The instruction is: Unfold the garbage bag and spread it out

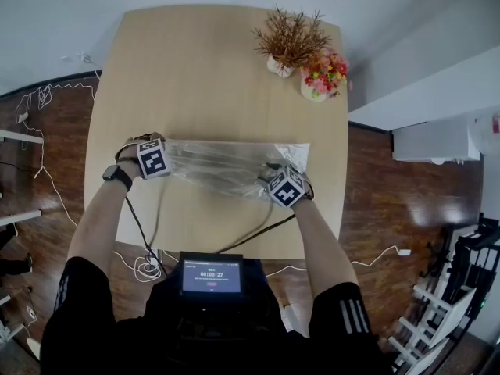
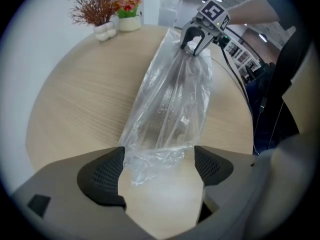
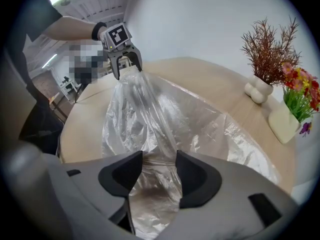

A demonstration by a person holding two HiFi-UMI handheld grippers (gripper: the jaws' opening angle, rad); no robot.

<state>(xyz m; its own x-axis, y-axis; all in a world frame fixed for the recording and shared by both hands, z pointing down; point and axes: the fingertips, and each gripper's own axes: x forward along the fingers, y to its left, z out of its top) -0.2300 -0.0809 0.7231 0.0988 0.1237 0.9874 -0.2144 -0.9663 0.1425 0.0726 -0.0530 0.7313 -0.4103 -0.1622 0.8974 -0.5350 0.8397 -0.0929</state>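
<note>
Tabletop holds the garbage bag stretched crosswise, ends loose between spread jaws of left gripper and right gripper.

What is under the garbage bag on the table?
Through the clear garbage bag only the wooden table shows. Nothing else is seen beneath, though its thick crumpled folds hide some of the surface.

Head view: overhead, steeply down onto the wooden table. Gripper views: low, close, facing each other, sharing the clear garbage bag.
</note>
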